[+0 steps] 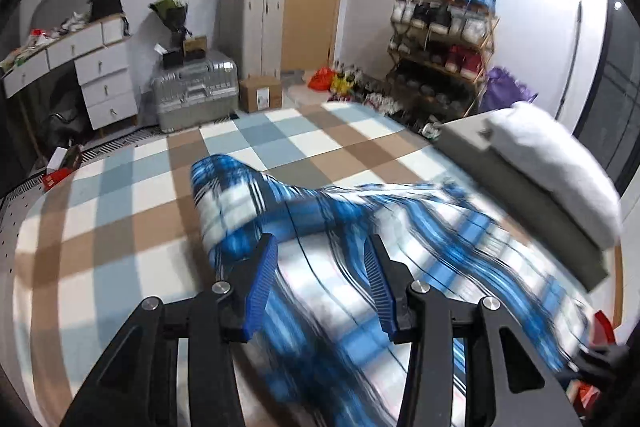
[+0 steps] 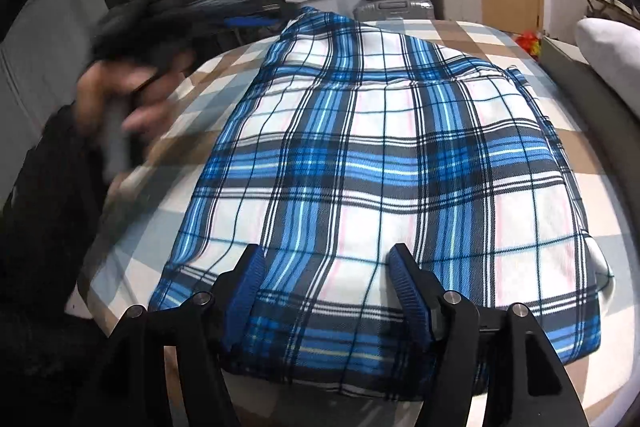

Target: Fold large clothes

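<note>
A blue, white and black plaid shirt (image 1: 400, 227) lies spread on the checked bed cover (image 1: 120, 227), blurred in the left wrist view. One end of the shirt bulges up at the far left. My left gripper (image 1: 320, 241) hovers over it with the blue pads apart, cloth showing below the gap and nothing pinched. In the right wrist view the shirt (image 2: 380, 155) lies flat. My right gripper (image 2: 326, 251) stands open astride its near hem. The left gripper (image 2: 260, 22) is a blur by the shirt's far left corner, held by a hand (image 2: 120, 99).
A white pillow (image 1: 552, 163) on a grey bolster (image 1: 464, 139) lines the bed's right side. Beyond the bed stand a shoe rack (image 1: 440, 39), a silver suitcase (image 1: 192, 95), a cardboard box (image 1: 260, 93) and a white dresser (image 1: 104, 83). Bare cover (image 2: 600, 187) shows right of the shirt.
</note>
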Demonstrator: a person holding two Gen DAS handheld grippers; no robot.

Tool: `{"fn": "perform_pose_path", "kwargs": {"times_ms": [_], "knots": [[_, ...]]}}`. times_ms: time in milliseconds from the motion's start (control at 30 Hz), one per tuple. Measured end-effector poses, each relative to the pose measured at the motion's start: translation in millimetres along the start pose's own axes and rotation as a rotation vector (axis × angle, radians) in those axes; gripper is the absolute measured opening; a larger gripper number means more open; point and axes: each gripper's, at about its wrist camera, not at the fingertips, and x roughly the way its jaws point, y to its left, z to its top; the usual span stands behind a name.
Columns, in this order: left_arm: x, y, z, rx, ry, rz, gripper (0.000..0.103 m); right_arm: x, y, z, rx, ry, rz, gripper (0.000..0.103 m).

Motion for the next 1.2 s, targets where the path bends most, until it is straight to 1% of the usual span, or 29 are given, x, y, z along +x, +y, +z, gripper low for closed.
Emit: {"fn": "perform_pose_path", "kwargs": {"times_ms": [33, 67, 100, 167, 200, 267, 300, 333, 367, 433, 500, 533, 600, 633, 667, 700, 733, 767, 800, 833, 867, 933, 967, 1000, 1033, 1067, 1133, 1167, 1200], "knots": [[7, 5, 1, -0.004, 0.007, 0.017, 0.039, -1, -1, -1, 0.003, 0.002, 0.001, 0.065], [15, 11, 3, -0.013, 0.011, 0.037, 0.029, -1, -2, -1, 0.010, 0.004, 0.005, 0.065], [26, 18, 5, -0.024, 0.017, 0.055, 0.023, -2, -2, -2, 0.014, 0.004, 0.008, 0.065], [46, 33, 3, -0.059, 0.071, 0.037, 0.023, -2, -4, -3, 0.019, 0.002, 0.016, 0.065], [51, 34, 1, -0.064, 0.094, 0.042, 0.023, -3, -5, -4, 0.023, 0.001, 0.021, 0.065], [70, 31, -11, -0.027, 0.144, 0.053, 0.024, -2, -7, -3, 0.024, 0.001, 0.033, 0.066], [73, 26, -14, -0.007, 0.145, 0.067, 0.025, -2, -6, -4, 0.024, 0.003, 0.037, 0.066], [70, 22, -18, 0.020, 0.125, 0.086, 0.025, -2, -7, -3, 0.024, 0.005, 0.042, 0.066], [66, 19, -18, 0.027, 0.122, 0.100, 0.026, -2, -6, -2, 0.021, 0.011, 0.048, 0.067], [58, 17, -16, 0.010, 0.130, 0.123, 0.026, -3, -6, -2, 0.021, 0.016, 0.051, 0.067], [41, 16, -13, -0.001, 0.111, 0.129, 0.026, -8, -10, 1, 0.032, 0.028, 0.067, 0.067], [33, 16, -12, 0.001, 0.093, 0.121, 0.026, -13, -14, 3, 0.048, 0.016, 0.078, 0.067], [10, 12, -15, 0.003, 0.055, 0.101, 0.026, -38, -29, 8, 0.101, -0.072, 0.094, 0.067], [-3, 9, -17, 0.006, 0.042, 0.083, 0.026, -50, -38, 9, 0.128, -0.118, 0.089, 0.069], [-14, 5, -21, 0.006, 0.027, 0.066, 0.026, -56, -47, 10, 0.150, -0.132, 0.062, 0.071], [-29, -1, -27, 0.011, 0.010, 0.048, 0.026, -57, -53, 10, 0.162, -0.129, 0.029, 0.071], [-32, -3, -27, 0.020, 0.003, 0.040, 0.026, -52, -61, 8, 0.174, -0.107, -0.016, 0.071], [-41, -9, -32, 0.027, -0.003, 0.034, 0.026, -44, -68, 5, 0.182, -0.069, -0.050, 0.071], [-47, -15, -36, 0.035, -0.003, 0.020, 0.026, -29, -75, 0, 0.182, -0.011, -0.088, 0.070], [-52, -21, -41, 0.045, 0.001, -0.004, 0.026, -18, -79, -6, 0.172, 0.026, -0.108, 0.069], [-57, -27, -45, 0.045, 0.005, -0.017, 0.026, -18, -76, -9, 0.145, -0.006, -0.124, 0.070], [-71, -41, -57, 0.058, 0.008, -0.052, 0.026, -25, -68, -5, 0.140, 0.006, -0.156, 0.071], [-76, -48, -60, 0.066, 0.009, -0.079, 0.026, -32, -65, -3, 0.136, -0.026, -0.147, 0.071], [-82, -55, -66, 0.078, 0.014, -0.109, 0.026, -37, -63, -4, 0.132, -0.054, -0.123, 0.071], [-90, -65, -72, 0.085, 0.018, -0.144, 0.026, -38, -63, -5, 0.131, -0.064, -0.087, 0.071], [-97, -75, -80, 0.104, 0.024, -0.186, 0.026, -33, -64, -8, 0.132, -0.043, -0.072, 0.071], [-105, -89, -92, 0.142, 0.033, -0.213, 0.026, -24, -66, -15, 0.132, -0.006, -0.106, 0.070], [-107, -96, -98, 0.162, 0.046, -0.221, 0.026, -27, -65, -15, 0.137, -0.013, -0.109, 0.071], [-107, -104, -107, 0.182, 0.071, -0.230, 0.026, -38, -68, -9, 0.157, -0.035, -0.066, 0.071]]}}
